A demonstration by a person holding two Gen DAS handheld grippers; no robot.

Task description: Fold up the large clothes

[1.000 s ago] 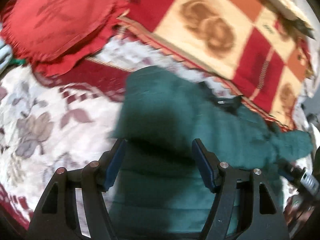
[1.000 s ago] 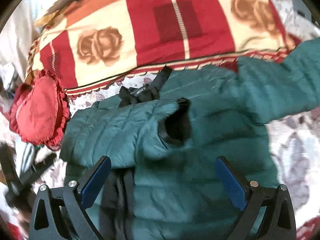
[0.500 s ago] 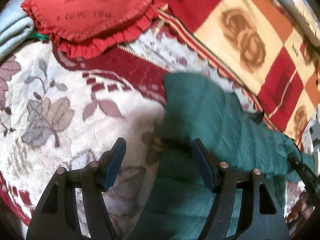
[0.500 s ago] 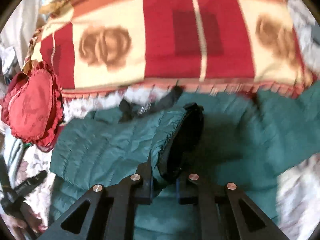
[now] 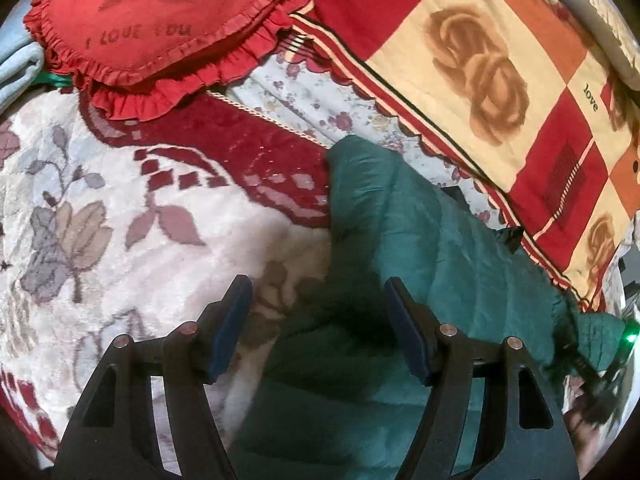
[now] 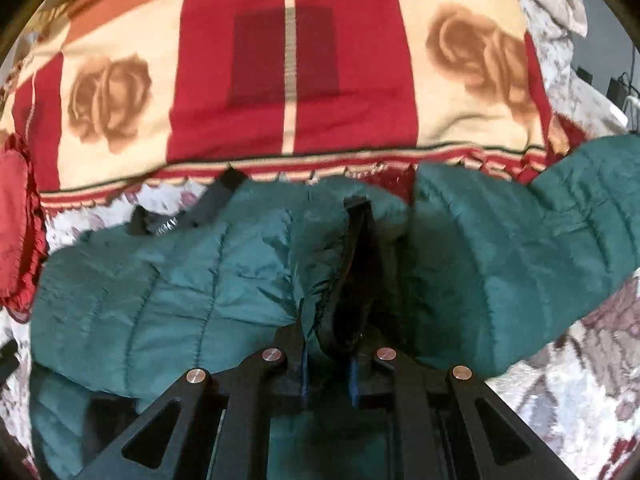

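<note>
A dark green quilted jacket (image 6: 168,292) lies spread on a bed. In the right wrist view my right gripper (image 6: 326,354) is shut on the black-lined cuff (image 6: 352,280) of one sleeve, which is folded over the jacket body; the other sleeve (image 6: 560,232) stretches to the right. In the left wrist view my left gripper (image 5: 316,320) is open and empty, hovering over the jacket's left edge (image 5: 400,240) where it meets the bedspread.
A floral white and red bedspread (image 5: 100,240) covers the bed. A red heart-shaped cushion (image 5: 152,20) lies at the back left. A red and cream rose-pattern blanket (image 6: 296,60) lies behind the jacket. Folded pale blue cloth (image 5: 16,68) sits at the far left.
My right gripper has closed on the sleeve cuff and moved in over the jacket. My left gripper has shifted left off the jacket body to its edge, staying open.
</note>
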